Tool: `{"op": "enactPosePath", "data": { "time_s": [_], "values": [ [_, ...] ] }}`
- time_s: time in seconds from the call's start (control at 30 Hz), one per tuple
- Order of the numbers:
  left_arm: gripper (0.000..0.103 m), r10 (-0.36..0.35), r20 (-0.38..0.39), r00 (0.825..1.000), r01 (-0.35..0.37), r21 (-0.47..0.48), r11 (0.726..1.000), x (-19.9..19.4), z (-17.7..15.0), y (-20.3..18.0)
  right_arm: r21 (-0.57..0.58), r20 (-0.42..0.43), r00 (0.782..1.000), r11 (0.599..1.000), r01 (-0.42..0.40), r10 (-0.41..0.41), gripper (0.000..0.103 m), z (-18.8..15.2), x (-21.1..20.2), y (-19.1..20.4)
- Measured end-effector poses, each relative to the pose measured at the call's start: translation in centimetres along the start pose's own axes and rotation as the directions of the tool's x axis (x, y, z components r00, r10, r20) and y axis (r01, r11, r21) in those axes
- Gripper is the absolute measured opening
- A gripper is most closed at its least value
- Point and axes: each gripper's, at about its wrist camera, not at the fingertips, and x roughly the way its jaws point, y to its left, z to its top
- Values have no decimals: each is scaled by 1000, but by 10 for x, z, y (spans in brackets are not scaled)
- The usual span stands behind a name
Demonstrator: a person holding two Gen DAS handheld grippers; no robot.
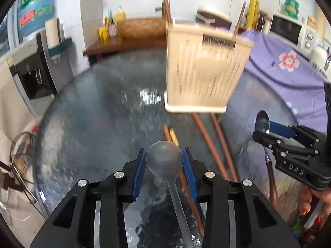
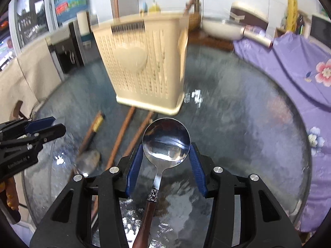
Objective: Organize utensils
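Note:
My left gripper [image 1: 164, 161] is shut on the bowl of a grey spoon [image 1: 165, 161], its handle running back under the gripper. My right gripper [image 2: 166, 152] is shut on the bowl of a shiny metal spoon [image 2: 166, 138] with a brown wooden handle; it also shows in the left wrist view [image 1: 261, 124]. A cream slotted utensil holder [image 1: 203, 70] [image 2: 146, 62] stands on the glass table beyond both grippers, with brown chopsticks sticking out of it. Several brown chopsticks [image 1: 215, 144] [image 2: 122, 136] lie on the table in front of the holder.
The round glass table [image 1: 93, 113] [image 2: 238, 124] has a purple floral cloth [image 1: 289, 68] [image 2: 300, 66] at its right side. A water dispenser [image 1: 35, 72] stands at left. A wooden side table [image 1: 124, 41], a microwave [image 1: 289, 31] and a white pan [image 2: 223, 26] lie behind.

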Motion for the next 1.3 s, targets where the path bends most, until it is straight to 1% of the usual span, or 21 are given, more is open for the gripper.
{"op": "enactPosePath", "data": {
  "time_s": [0.13,0.2,0.3,0.47,0.57,0.67,0.8,0.83,0.9,0.93,0.97,1.0,1.07,1.1,1.2,1.27,1.3],
  "values": [
    [35,-17,79,997,18,-4,1000,-25,9,0,-38,114,993,999,26,-21,47,3,-30,6],
    [35,-21,109,994,22,-9,1000,-34,10,0,-48,151,988,998,35,-28,47,4,-44,7],
    [35,-17,155,988,19,-10,1000,-49,11,0,-37,188,982,999,29,-21,47,4,-61,5],
    [35,-24,188,982,26,-5,1000,-61,8,-2,-20,222,975,1000,9,-5,46,6,-81,5],
    [35,-25,195,981,27,-10,1000,-63,9,-2,-23,213,977,1000,5,0,46,5,-82,6],
    [35,-35,194,980,39,-16,999,-62,10,-1,-3,193,981,1000,-16,16,46,5,-79,4],
    [35,-35,205,978,38,-8,999,-63,13,-3,16,188,982,999,-34,30,46,10,-78,0],
    [35,-38,210,977,40,-6,999,-63,15,-4,20,187,982,999,-43,38,43,12,-78,-1],
    [35,-45,220,974,48,-8,999,-64,20,-4,19,188,981,999,-49,44,8,17,-79,-1],
    [35,-50,227,973,54,-9,999,-65,26,-5,12,178,981,997,-77,74,8,24,-78,-1],
    [35,-53,234,971,57,-9,998,-66,30,-5,18,179,981,996,-85,80,8,28,-79,-1],
    [35,-56,240,969,60,-9,998,-66,36,-6,22,179,980,996,-87,82,8,33,-78,-1],
    [35,-57,242,969,60,-3,998,-64,46,-6,18,153,986,997,-74,70,8,42,-71,1],
    [35,-56,242,969,59,-5,998,-63,48,-6,35,148,986,996,-78,72,8,44,-66,0],
    [35,-73,233,970,78,-11,997,-60,47,-5,22,112,990,996,-85,82,8,41,-54,2],
    [35,-67,228,971,72,-13,997,-57,45,-4,16,89,992,996,-86,84,10,37,-44,3],
    [35,-69,224,972,74,-15,997,-56,44,-3,23,85,994,997,-77,75,13,35,-39,2]
  ]
}}
